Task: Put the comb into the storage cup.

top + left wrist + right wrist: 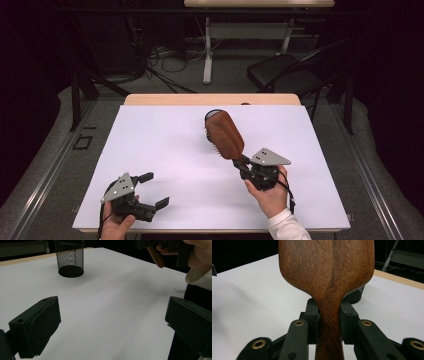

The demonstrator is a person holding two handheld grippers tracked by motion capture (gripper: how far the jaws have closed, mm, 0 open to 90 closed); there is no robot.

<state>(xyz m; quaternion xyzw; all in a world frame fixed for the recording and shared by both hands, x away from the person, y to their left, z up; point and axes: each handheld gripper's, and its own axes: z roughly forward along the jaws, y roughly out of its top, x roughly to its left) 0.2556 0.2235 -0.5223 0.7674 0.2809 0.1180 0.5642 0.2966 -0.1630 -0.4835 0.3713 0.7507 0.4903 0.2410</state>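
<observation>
High view: the right hand-held gripper (243, 166) has its jaws clamped on the handle of a wooden hairbrush (224, 134), which rises up and away from it over the white counter (165, 150), bristles facing left. Just past the brush head, a dark rim of a mesh cup (212, 113) peeks out. The left hand-held gripper (154, 189) sits near the counter's front edge, well apart from the brush, jaws spread wide with nothing between them.

Left gripper view: the left hand-held gripper (110, 322) shows both black jaws far apart over bare white surface. The black mesh cup (70, 258) stands upright ahead and to the left, seemingly empty. At upper right, the other hand grips its tool, with the brush's handle end (156, 256) poking down.

Right gripper view: the right hand-held gripper (329, 320) presses both pads against the narrow neck of the hairbrush (327, 270), whose broad wooden back stands straight ahead; the mesh cup (355, 295) is partly hidden behind it.

Judging by this, pickup is done and the brush is aloft near the cup; lowering it into the cup and letting go appear to remain.
</observation>
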